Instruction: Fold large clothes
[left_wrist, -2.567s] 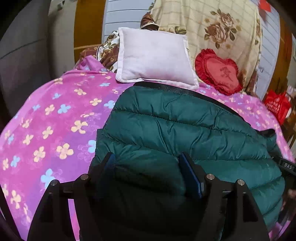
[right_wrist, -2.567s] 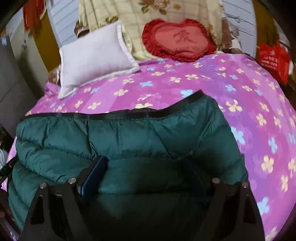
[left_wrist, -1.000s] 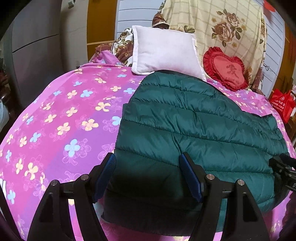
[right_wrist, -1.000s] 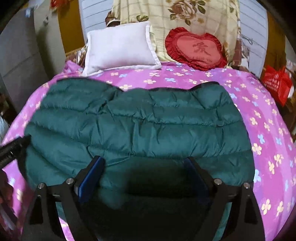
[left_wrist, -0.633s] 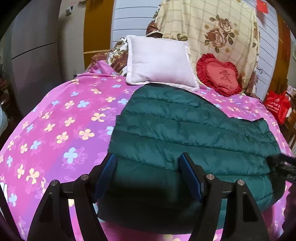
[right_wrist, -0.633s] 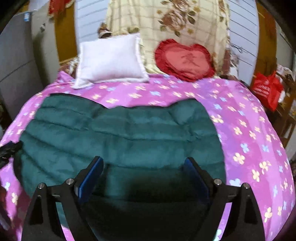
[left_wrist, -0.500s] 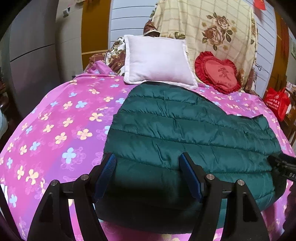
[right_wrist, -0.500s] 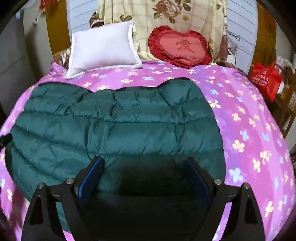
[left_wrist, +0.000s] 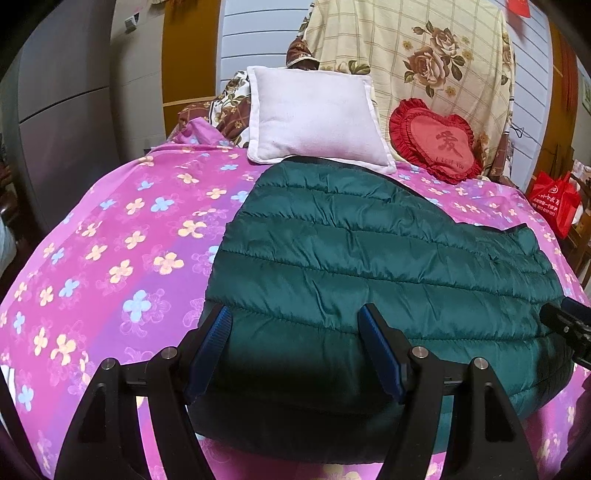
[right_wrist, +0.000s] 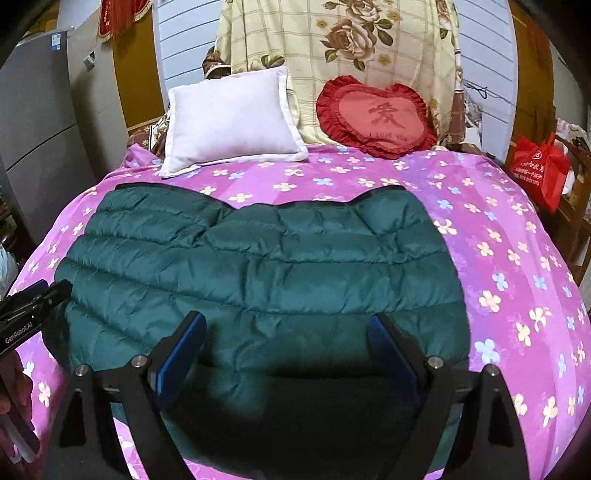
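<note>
Left gripper (left_wrist: 295, 332) spread above green jacket (left_wrist: 369, 258) (empty), right gripper (right_wrist: 286, 334) likewise, level

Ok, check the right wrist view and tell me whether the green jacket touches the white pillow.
No, a strip of pink bedsheet separates the green jacket from the white pillow.

You have one green quilted jacket (right_wrist: 258, 273) on one pink flowered bedsheet (right_wrist: 498, 258). You can count two cushions: one white pillow (right_wrist: 232, 118) and one red heart cushion (right_wrist: 376, 116). One red bag (right_wrist: 537, 171) is at the side.
</note>
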